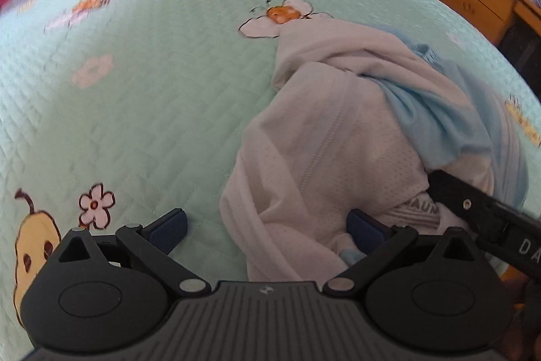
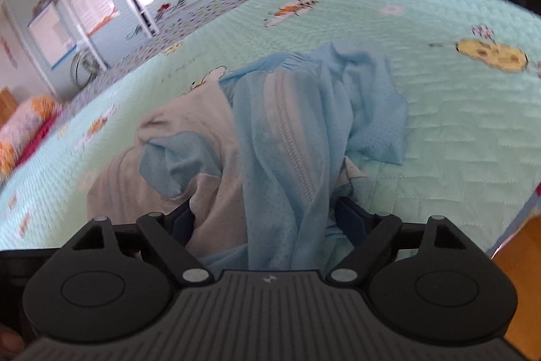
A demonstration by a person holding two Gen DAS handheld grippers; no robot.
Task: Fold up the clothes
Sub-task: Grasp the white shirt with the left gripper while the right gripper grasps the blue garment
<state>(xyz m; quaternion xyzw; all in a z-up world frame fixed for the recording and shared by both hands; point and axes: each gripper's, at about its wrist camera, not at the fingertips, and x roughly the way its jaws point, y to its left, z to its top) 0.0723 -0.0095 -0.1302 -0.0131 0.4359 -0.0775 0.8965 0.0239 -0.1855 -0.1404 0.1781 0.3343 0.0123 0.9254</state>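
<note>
Both garments lie crumpled together on the bed (image 1: 142, 110), near its edge: the white top (image 1: 321, 158) partly under the blue top (image 2: 297, 137). Your left tongs (image 1: 267, 225) stand wide open with white cloth between the pads (image 1: 169, 230) but not pinched; your right tongs (image 2: 263, 219) are likewise spread wide over the blue folds, gripping nothing. Take one garment only. I'd say the blue one comes first, since it lies on top. Pinch a single layer at a hem or shoulder, not a bunched ridge, and lift slowly so the white top stays behind.
</note>
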